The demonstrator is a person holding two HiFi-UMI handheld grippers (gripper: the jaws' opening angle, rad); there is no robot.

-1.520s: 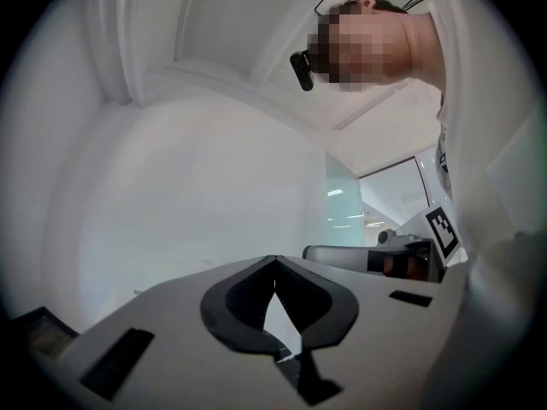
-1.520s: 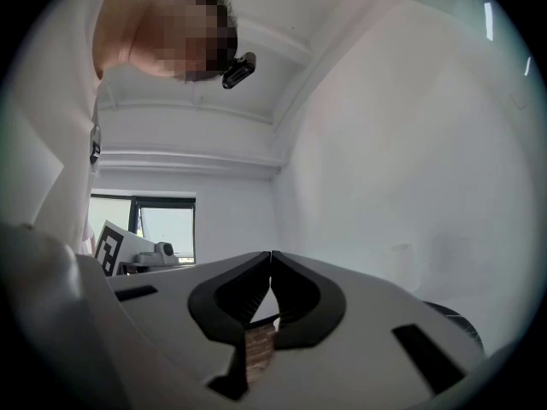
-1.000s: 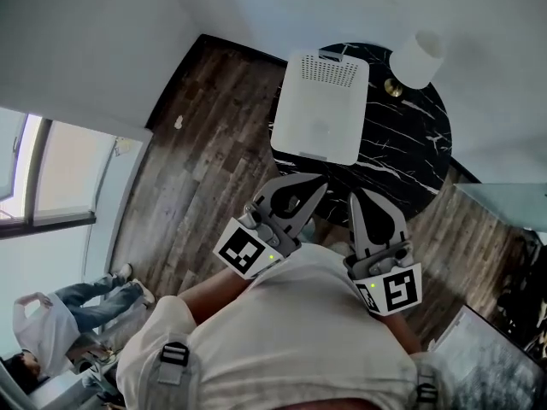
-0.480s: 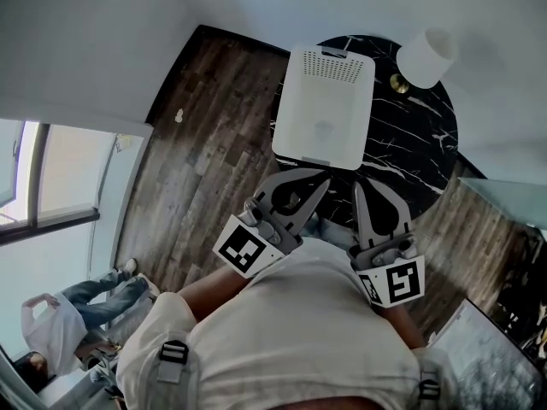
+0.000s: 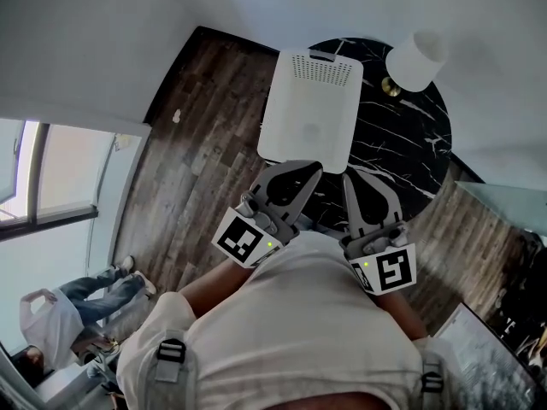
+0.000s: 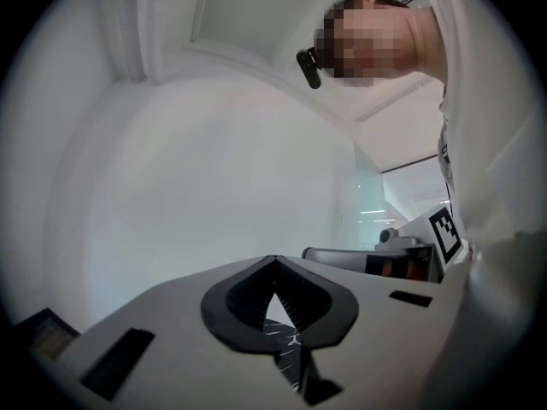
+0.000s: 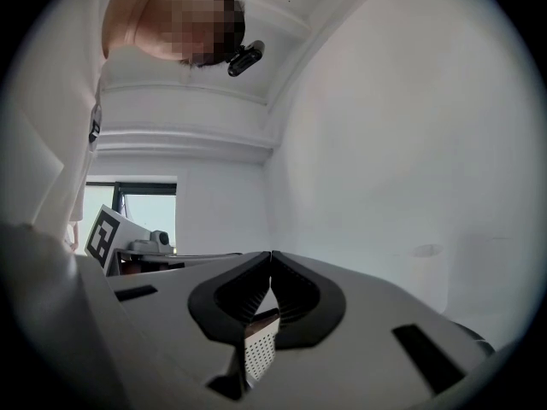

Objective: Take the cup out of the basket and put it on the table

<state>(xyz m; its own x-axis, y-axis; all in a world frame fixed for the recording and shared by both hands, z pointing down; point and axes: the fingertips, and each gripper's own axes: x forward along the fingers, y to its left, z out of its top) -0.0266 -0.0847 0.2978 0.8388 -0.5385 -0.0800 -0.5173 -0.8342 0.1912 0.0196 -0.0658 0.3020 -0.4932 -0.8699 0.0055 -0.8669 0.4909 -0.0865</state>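
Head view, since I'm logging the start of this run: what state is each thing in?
Basket: upright on the table, untouched.
Cup: faint round shape inside the basket, not yet out.
Left gripper: shut, empty.
Right gripper: shut, empty.
Lamp: standing on the table; lit or not, cannot tell.

The basket (image 5: 318, 67) sits on the tabletop's (image 5: 402, 143) left part, with a lamp (image 5: 416, 60) on its far right. Your left gripper (image 5: 313, 172) and right gripper (image 5: 349, 179) are side by side, nearest you.
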